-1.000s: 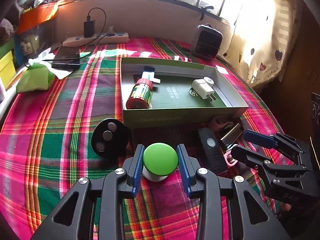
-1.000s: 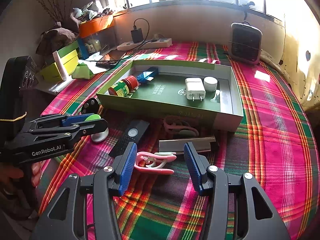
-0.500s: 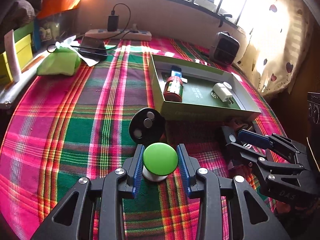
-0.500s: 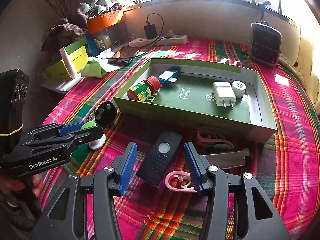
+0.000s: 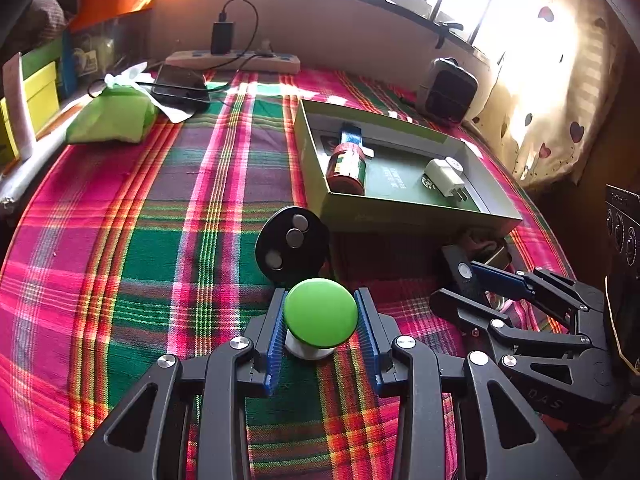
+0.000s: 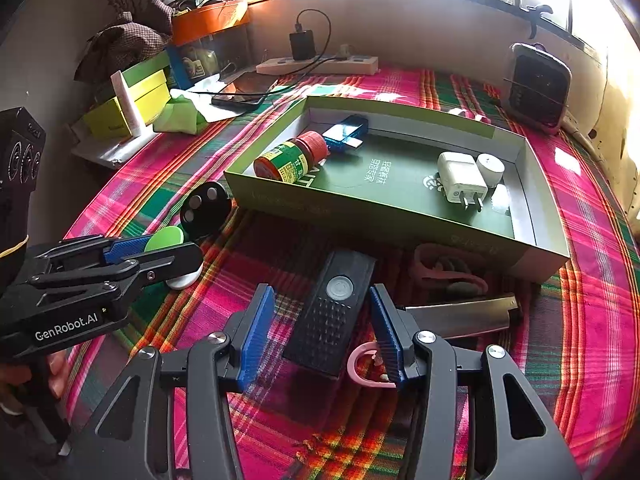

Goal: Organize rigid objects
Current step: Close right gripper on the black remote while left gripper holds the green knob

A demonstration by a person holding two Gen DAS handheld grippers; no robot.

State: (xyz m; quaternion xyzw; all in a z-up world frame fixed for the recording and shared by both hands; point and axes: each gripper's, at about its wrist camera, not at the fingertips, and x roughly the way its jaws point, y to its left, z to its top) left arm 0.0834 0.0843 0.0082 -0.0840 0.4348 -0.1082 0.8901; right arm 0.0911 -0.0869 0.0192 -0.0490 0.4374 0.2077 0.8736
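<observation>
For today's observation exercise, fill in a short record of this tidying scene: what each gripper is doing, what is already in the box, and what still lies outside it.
left gripper: shut on green-capped object
right gripper: open, fingers either side of black remote
green box: holds red-capped bottle, blue item, white plug adapter, small white round item
outside the box: black disc, pink clip, metal bar
surface: plaid cloth

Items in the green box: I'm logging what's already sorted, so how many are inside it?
4 in the green box: a red-capped bottle lying at the left end, a blue stick behind it, a white plug adapter and a small white cylinder at the right end. The near wall may hide more.
</observation>
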